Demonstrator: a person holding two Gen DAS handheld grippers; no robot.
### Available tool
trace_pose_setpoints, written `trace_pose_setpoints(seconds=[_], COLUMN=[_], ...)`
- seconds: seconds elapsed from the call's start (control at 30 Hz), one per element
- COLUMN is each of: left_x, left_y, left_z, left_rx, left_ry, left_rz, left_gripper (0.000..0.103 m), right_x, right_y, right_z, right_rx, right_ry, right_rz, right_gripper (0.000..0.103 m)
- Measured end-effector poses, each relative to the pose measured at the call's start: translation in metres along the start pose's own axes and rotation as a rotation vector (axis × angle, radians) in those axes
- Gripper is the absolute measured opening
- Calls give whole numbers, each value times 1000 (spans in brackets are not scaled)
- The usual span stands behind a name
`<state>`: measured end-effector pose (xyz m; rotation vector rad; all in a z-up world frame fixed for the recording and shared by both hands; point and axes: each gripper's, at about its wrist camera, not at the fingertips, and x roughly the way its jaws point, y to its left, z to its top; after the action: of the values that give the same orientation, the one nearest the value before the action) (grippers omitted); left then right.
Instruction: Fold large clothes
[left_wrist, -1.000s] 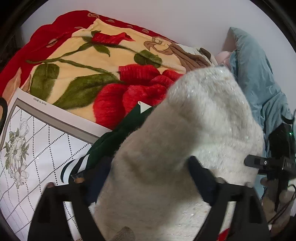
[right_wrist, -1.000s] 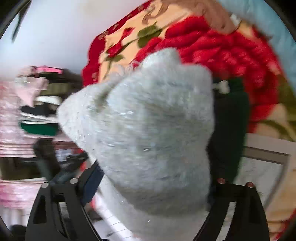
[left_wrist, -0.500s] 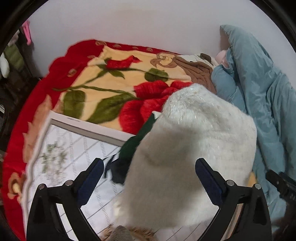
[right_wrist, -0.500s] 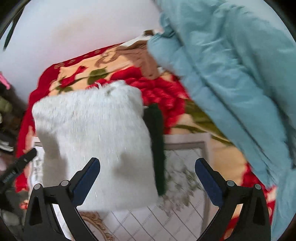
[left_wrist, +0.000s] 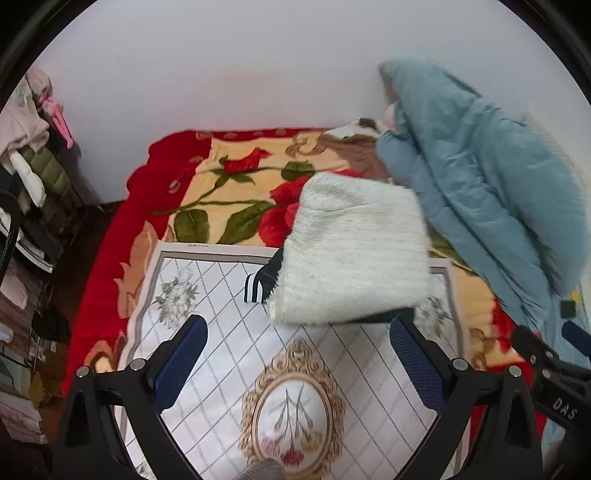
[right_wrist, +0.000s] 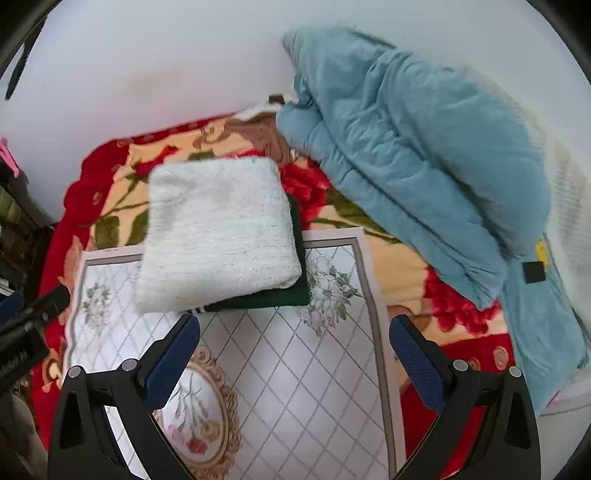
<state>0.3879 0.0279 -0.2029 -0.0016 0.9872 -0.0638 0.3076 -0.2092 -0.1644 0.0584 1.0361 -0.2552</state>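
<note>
A folded fluffy white sweater (left_wrist: 351, 251) lies on top of a folded dark green garment (left_wrist: 269, 273) with white stripes, at the far end of a white patterned mat (left_wrist: 229, 332) on the bed. It also shows in the right wrist view (right_wrist: 218, 232), with the green garment (right_wrist: 291, 291) under it. My left gripper (left_wrist: 299, 354) is open and empty, above the mat, short of the pile. My right gripper (right_wrist: 295, 350) is open and empty, likewise short of the pile.
A red rose blanket (left_wrist: 229, 184) covers the bed. A light blue padded coat (right_wrist: 424, 166) is heaped at the right against the white wall. Shelves of clothes (left_wrist: 26, 147) stand at the left. The mat (right_wrist: 314, 387) has a gold oval motif.
Both grippers let go of the white sweater, opened and drew back. The sweater now rests on the green garment, farther from both cameras.
</note>
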Motion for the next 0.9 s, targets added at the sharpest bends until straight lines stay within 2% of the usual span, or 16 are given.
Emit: trace_pose_setpoints(seconds=[0.33,0.53,0.7,0.9], left_x=[-158,-225,-262,-291], left_y=[-5,-8,-9,-12], left_z=[-37,-49,-54,-62], left_rx=[11,-8,-25,-38], left_ry=[-82,-153,-190,-240], left_rz=[29,34,27,28], left_gripper=[101,101,101,101], right_x=[-190,-285,-339,-385], right_y=[-30,-44,-49,-55], right_z=[-52,-71,-81,-87], right_rx=[3,-13,-34,-64], right_ry=[-113,-191,-235,-315], right_rz=[-15,-8,19,2], right_gripper=[103,103,103,103])
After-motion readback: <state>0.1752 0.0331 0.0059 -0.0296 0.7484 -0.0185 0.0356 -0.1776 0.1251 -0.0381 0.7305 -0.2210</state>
